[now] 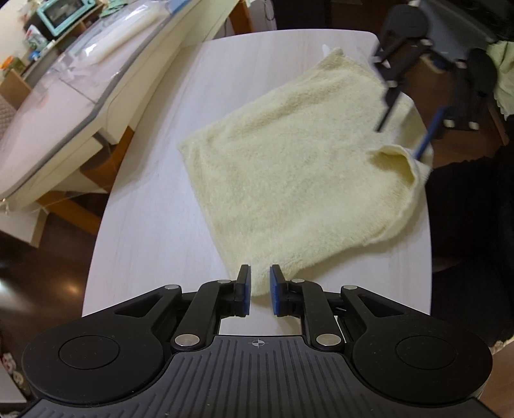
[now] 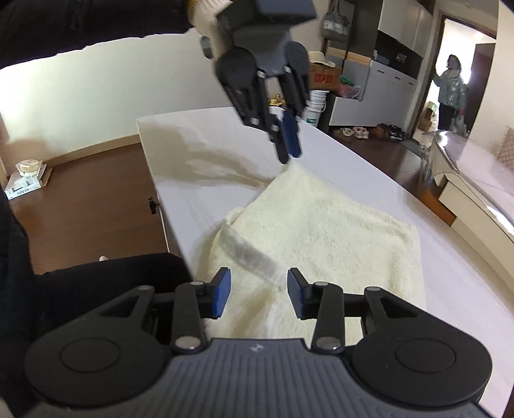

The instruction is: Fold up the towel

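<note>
- The left gripper [image 1: 259, 289] is held low over the near end of the white table [image 1: 154, 199], fingers pointing toward 12 o'clock; its blue pads [image 1: 246, 289] stand a narrow gap apart with the towel's near corner lying between or just under them, and I cannot tell whether they touch it.
- From the right wrist view the left gripper [image 2: 290, 141] tilts steeply down from 12 o'clock, a white-gloved hand [image 2: 205, 19] around its body, tips just above the towel's far corner.
- The right gripper [image 2: 258, 294] hovers over the towel's edge at 6 o'clock, jaws wide apart and holding nothing; in the left wrist view it [image 1: 401, 138] is blurred at 2 o'clock, one blue finger beside a raised fold.
- The pale yellow towel [image 1: 289, 167] lies spread on the table, one edge curled up on the right.
- A dark sleeve [image 2: 80, 22] crosses the top left.
- Away from the table: a teal toaster oven [image 1: 62, 16] at 10 o'clock, and a person in a doorway [image 2: 451, 90] at 2 o'clock.
</note>
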`<state>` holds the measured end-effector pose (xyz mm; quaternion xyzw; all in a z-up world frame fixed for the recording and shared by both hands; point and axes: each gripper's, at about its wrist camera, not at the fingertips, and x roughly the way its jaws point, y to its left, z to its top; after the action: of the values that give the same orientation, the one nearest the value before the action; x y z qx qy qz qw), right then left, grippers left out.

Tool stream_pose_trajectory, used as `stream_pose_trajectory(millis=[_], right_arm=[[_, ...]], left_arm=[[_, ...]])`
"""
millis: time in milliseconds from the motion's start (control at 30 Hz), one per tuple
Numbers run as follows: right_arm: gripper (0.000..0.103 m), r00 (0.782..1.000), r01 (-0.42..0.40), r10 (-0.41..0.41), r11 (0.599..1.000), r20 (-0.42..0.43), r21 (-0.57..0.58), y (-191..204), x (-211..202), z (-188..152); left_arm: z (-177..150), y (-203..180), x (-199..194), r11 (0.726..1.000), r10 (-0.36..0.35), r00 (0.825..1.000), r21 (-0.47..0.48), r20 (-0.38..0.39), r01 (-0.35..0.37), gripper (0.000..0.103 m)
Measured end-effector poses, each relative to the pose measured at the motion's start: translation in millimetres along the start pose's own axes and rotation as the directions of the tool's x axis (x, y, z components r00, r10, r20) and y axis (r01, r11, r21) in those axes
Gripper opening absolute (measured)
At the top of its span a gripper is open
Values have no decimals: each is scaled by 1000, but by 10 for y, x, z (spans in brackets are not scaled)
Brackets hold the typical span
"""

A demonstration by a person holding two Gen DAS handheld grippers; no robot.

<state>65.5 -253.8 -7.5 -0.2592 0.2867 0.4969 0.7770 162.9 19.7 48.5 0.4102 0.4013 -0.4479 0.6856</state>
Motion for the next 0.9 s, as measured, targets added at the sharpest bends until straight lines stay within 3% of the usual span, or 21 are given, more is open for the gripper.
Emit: stream_pose_trajectory(millis=[233, 267, 333, 367, 500, 667, 700, 800, 900], right_arm=[[44, 989, -138, 142, 987, -47, 76, -370, 169, 14], [40, 987, -151, 155, 985, -50, 84, -383, 190, 7], [5, 980, -182, 188, 979, -62, 94, -379, 209, -2], [2, 979, -187, 193, 978, -66, 92, -368, 204, 0], [1, 990, -139, 139, 990, -22, 37, -198, -84, -8], [4, 998, -50, 52, 997, -28, 56, -118, -369, -70], [14, 999, -27, 29, 998, -32, 53, -117, -380, -94], [31, 999, 2, 2, 997, -47, 71, -159, -345, -141], [38, 999, -8, 14, 994, -50, 109, -230, -236, -174]], left_arm=[[-276, -139, -94, 999, -18, 999, -47, 29, 19, 15], [-305, -168, -100, 998, -24, 999, -53, 36, 26, 15], [-341, -221, -94, 997, -37, 998, -62, 53, 40, 15], [-335, -244, -74, 997, -45, 997, -65, 62, 50, 15], [-221, -258, 17, 990, -103, 988, -82, 116, 113, 15], [0, -310, 255, 985, -166, 977, -18, 134, 170, 15], [53, -329, 323, 986, -163, 978, -5, 128, 165, 16], [147, -305, 420, 987, -159, 978, -11, 133, 162, 16], [215, -258, 456, 987, -157, 977, -13, 145, 161, 15]])
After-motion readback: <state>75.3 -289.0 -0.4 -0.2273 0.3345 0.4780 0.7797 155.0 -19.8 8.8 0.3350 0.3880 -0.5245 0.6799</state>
